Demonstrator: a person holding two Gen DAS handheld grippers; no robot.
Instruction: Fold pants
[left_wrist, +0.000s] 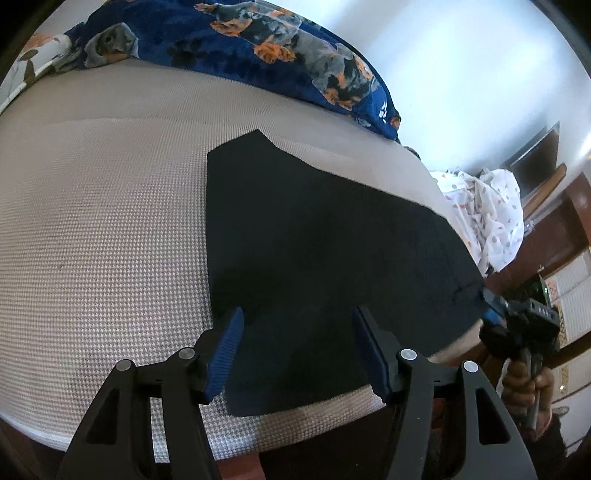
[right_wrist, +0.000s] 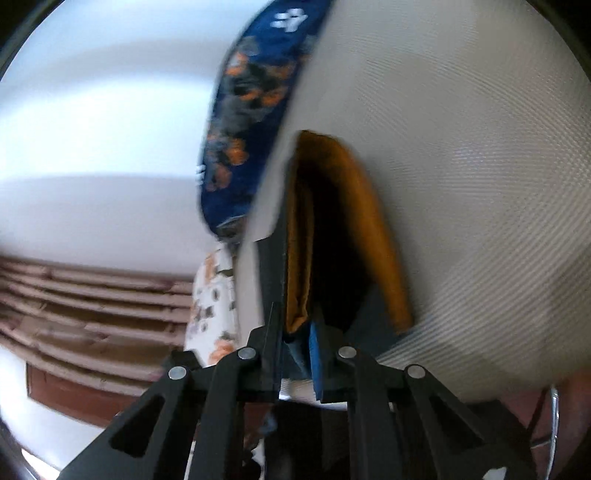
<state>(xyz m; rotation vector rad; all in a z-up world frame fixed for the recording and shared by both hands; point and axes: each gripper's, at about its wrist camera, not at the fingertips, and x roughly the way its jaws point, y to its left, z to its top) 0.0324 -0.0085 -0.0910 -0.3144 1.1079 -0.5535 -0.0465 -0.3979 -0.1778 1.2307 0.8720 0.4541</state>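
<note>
Pale waffle-weave bedding covers the mattress I am working on, with a plush blue dog-print blanket bunched along its far side and a dotted white sheet heaped past the edge. My dark pants lie flat on the bedding, smooth and matte, already doubled into a broad slab with a notched far corner. I hold the left gripper above the near hem, its ribbed blue pads roughly half open and straddling the cloth without pressing it, I judge to pin or pick that edge next. The right gripper is closed on the fabric's side edge, lifting it so the pants drape into a tunnel showing a tan-orange lining, probably to carry that side over for the next fold.
</note>
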